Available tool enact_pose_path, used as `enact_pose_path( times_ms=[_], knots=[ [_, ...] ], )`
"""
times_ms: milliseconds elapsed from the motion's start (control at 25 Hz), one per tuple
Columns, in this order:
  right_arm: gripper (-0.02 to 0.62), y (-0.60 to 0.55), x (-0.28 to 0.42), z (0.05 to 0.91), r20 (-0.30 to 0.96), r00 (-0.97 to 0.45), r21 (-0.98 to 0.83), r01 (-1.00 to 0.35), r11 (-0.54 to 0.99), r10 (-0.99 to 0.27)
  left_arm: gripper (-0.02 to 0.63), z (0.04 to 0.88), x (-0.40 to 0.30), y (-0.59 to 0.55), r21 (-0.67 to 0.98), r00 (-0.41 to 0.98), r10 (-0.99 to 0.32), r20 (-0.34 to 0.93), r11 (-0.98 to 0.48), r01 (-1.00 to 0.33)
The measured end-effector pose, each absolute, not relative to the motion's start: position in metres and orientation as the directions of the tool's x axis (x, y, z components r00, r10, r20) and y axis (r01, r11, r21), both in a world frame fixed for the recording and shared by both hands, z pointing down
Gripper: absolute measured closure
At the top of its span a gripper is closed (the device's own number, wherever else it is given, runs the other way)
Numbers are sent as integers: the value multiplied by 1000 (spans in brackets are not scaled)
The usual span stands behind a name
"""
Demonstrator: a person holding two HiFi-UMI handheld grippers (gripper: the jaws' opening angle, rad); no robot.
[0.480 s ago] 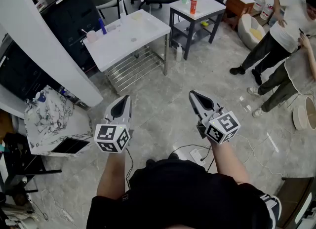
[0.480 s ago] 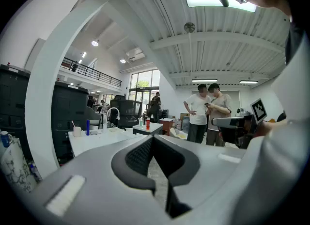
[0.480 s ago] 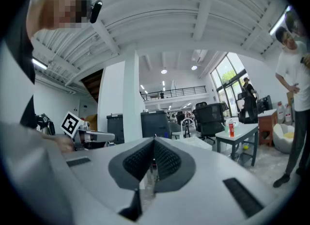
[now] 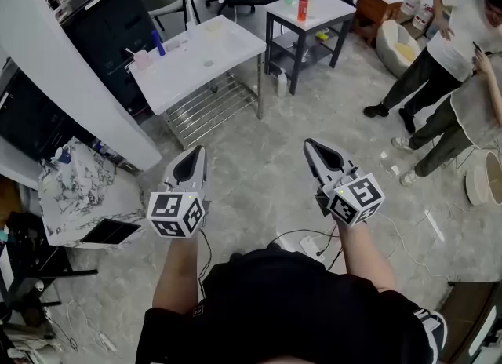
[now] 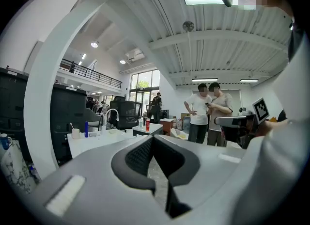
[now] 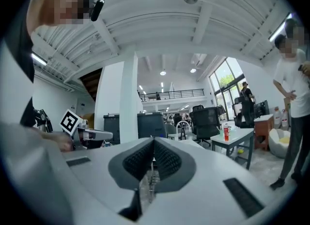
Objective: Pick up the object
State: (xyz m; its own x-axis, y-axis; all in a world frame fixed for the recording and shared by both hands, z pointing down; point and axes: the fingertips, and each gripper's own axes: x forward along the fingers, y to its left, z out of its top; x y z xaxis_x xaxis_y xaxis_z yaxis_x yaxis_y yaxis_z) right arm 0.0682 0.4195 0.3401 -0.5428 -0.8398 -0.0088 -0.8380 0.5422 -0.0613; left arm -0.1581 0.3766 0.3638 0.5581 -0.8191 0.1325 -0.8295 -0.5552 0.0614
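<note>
Both grippers are held level above the grey floor, side by side and empty. The left gripper (image 4: 201, 151) is shut, its jaws meeting at the tip (image 5: 152, 137). The right gripper (image 4: 307, 144) is shut too, with nothing between its ribbed pads (image 6: 153, 140). Ahead of them stands a white table (image 4: 196, 60) with a cup (image 4: 142, 58) and a blue bottle (image 4: 159, 41). Beyond it, a grey side table (image 4: 314, 11) carries a red bottle (image 4: 302, 7). Neither gripper is near these objects.
A white pillar (image 4: 70, 80) and a dark cabinet (image 4: 110, 17) stand on the left, with a marbled box (image 4: 86, 190) at the pillar's foot. Two people (image 4: 447, 49) stand at the right. A power strip (image 4: 314, 246) with cables lies by the person's feet.
The tables sit slightly higher in the head view. Both grippers stay shut and hold almost the same place.
</note>
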Motion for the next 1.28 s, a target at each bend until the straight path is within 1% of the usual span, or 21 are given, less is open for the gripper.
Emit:
enact_pose_path(
  times_ms=[240,400,480,560,600,680,720,880,1000,1080,1280],
  knots=[
    [582,422,93,336,-17,-559,-85,-825,559,-829,595,360,-133,381,59,573,-809,135,-570,-819],
    [572,425,117,340,-10,-541,-91,-837,540,-841,594,362,-120,387,56,570,-809,142,-568,-821],
    [501,425,128,344,-10,-529,-105,-844,527,-849,592,363,-117,388,51,564,-813,144,-563,-825],
    [474,425,135,348,-8,-520,-119,-848,517,-854,590,365,-115,388,46,563,-813,151,-563,-825],
    [463,425,137,351,-5,-517,-122,-849,513,-856,574,367,-114,388,47,564,-811,156,-564,-824],
    [438,422,139,355,1,-512,-128,-852,507,-859,501,369,-113,385,55,567,-807,166,-567,-822],
    [429,420,140,356,4,-509,-132,-854,504,-861,489,370,-113,383,59,567,-806,169,-566,-822],
    [389,408,144,359,11,-488,-146,-864,481,-873,475,370,-117,372,62,553,-820,149,-550,-833],
    [357,394,144,364,23,-478,-154,-869,469,-878,441,374,-122,358,72,547,-823,153,-543,-837],
    [349,384,144,368,32,-475,-153,-872,465,-879,422,380,-126,345,81,544,-823,162,-538,-839],
    [337,343,144,375,56,-456,-147,-884,444,-888,397,389,-131,298,106,545,-822,162,-535,-838]
  ],
)
